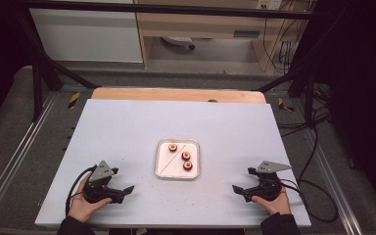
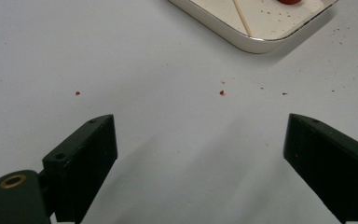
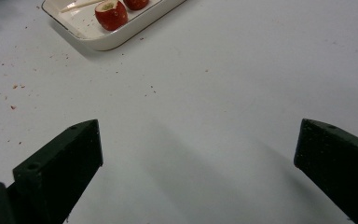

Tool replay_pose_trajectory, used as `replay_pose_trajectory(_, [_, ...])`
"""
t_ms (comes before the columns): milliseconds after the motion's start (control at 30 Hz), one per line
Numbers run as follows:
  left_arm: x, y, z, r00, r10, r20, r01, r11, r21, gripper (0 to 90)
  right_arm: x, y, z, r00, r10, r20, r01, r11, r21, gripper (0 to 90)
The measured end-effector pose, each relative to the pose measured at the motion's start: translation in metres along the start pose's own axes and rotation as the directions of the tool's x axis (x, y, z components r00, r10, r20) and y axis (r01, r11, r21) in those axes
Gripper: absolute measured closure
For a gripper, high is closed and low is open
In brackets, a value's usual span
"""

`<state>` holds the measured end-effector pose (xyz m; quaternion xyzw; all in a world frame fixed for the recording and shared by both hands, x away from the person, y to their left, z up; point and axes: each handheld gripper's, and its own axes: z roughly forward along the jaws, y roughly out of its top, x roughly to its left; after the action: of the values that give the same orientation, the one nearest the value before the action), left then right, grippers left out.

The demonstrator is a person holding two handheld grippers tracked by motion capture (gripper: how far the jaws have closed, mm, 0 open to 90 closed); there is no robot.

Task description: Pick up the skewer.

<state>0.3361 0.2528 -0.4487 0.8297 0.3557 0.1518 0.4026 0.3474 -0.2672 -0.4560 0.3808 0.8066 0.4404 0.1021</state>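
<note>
Both tongs, left and right, rest released beside the unlabelled tray of red fruits.

Grey floor, wooden shelving behind

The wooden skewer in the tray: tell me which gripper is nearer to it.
Left. The skewer lies along the tray's left side; the left gripper rests low and left of it, closer than the right gripper, which sits beyond the tray's right edge.
</note>
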Motion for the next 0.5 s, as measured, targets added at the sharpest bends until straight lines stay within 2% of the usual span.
replay_pose_trajectory(500, [-0.0066,0.0066,0.0021,0.9999,0.005,0.016,-0.005,1.0,0.006,8.8,-0.0013,0.0013,0.0004,0.9999,-0.002,0.014,0.002,1.0,0.0,1.2])
